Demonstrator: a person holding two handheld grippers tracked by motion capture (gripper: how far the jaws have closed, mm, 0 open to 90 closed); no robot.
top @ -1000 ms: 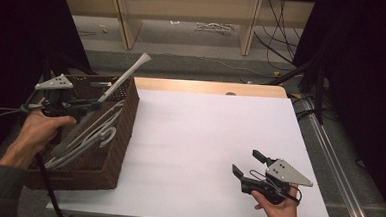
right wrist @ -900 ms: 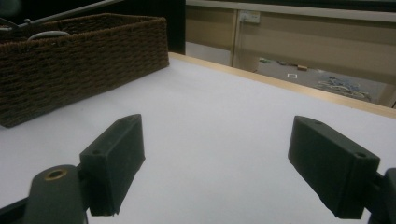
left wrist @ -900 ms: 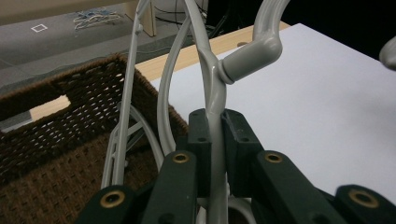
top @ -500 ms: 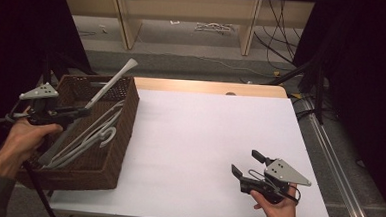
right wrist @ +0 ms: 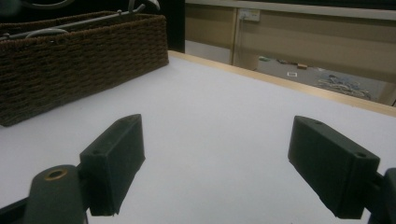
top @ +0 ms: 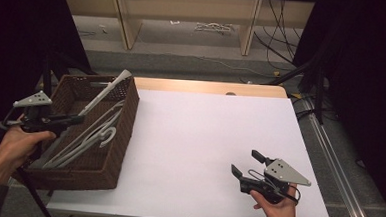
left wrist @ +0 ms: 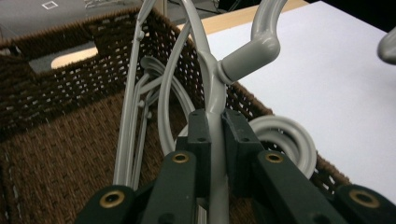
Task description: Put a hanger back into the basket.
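Wicker basket (top: 109, 161) at 9 o'clock on the bench (top: 204, 139) held grey hangers (top: 86, 143); left gripper (left wrist: 215, 135) fingers clamped one hanger's neck (left wrist: 215, 88), seen in the left gripper view; right gripper (right wrist: 217, 163) fingers gaped wide, empty.

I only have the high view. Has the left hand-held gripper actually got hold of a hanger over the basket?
Observer: Yes. In the left gripper view the left hand-held gripper is shut on the grey hanger, just below its hook.
Operator: Are there more hangers under it?
Observer: Yes, other grey hangers lie inside the wicker basket.
Operator: And the right one?
Observer: The right hand-held gripper is open, with nothing but white table between its jaws.
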